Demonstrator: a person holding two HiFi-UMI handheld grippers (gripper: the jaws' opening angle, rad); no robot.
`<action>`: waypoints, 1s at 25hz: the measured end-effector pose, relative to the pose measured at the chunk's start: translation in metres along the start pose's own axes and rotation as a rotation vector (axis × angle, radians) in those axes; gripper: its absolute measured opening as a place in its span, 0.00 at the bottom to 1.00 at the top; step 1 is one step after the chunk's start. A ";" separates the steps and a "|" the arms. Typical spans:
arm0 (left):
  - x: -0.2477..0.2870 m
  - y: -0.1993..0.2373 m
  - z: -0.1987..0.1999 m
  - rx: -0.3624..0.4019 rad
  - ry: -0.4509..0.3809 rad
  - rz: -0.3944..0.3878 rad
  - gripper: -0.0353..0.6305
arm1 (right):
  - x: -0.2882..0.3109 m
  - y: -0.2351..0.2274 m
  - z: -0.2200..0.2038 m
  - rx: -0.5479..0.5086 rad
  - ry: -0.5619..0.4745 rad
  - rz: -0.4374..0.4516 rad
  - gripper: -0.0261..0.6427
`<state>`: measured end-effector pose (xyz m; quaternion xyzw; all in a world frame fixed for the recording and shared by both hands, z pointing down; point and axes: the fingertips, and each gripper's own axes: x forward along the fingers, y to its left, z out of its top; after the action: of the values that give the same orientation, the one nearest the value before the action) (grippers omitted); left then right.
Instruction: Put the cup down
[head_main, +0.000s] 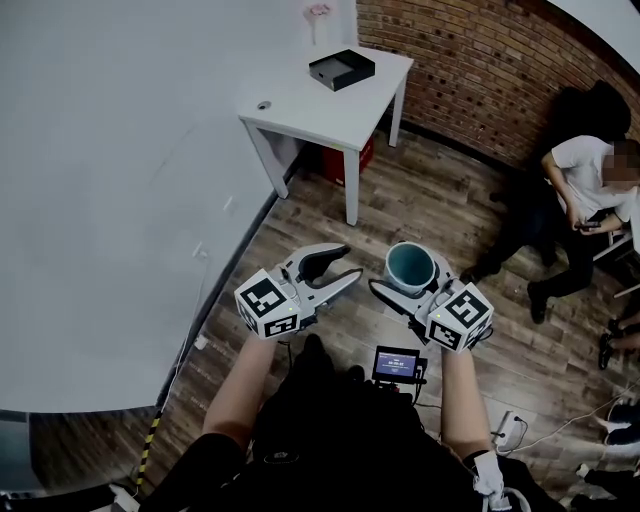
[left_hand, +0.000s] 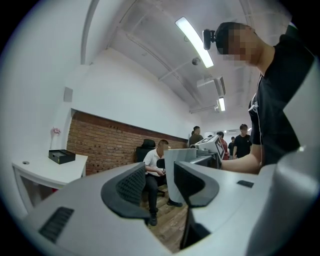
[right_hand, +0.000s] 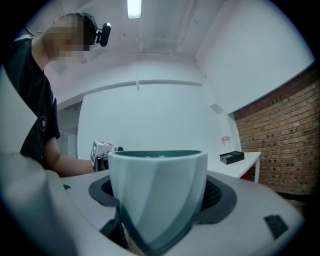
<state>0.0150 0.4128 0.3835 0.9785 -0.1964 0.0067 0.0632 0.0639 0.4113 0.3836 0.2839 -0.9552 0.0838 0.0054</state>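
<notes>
1. White wall (head_main: 100, 200) fills the left of the head view; wood plank floor (head_main: 420, 215) runs beside it, w/ a brick wall (head_main: 470, 60) at top right
2. White table (head_main: 300, 105) stands in the corner by both walls, well apart from the grippers
3. A seated person (head_main: 580, 190) in a white top sits by the brick wall at the right edge
4. Left gripper (head_main: 350, 260) is held out level over the floor, released: jaws apart w/ nothing between them, only the room beyond showing through the gap in the left gripper view
5. Right gripper (head_main: 409, 275) is just beside it, also level, grasping the cup: pads press on opp. sides
6. Cup (right_hand: 157, 192) is upright, pale outside, teal inside, mouth up; it's in the air above the floor, not resting on anything
7. Black box (head_main: 342, 69) lies on the table's far end, near the brick wall
</notes>
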 end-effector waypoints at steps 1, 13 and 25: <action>0.001 0.004 0.000 0.000 0.001 0.005 0.33 | 0.002 -0.003 0.000 0.000 0.001 0.002 0.63; 0.019 0.077 0.001 -0.020 -0.027 0.023 0.32 | 0.038 -0.059 0.000 0.002 0.015 -0.010 0.63; 0.049 0.197 0.019 -0.046 -0.008 -0.013 0.30 | 0.117 -0.147 0.024 0.030 0.029 -0.061 0.63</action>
<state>-0.0159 0.2114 0.3907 0.9781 -0.1903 -0.0024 0.0846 0.0468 0.2230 0.3893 0.3116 -0.9446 0.1020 0.0178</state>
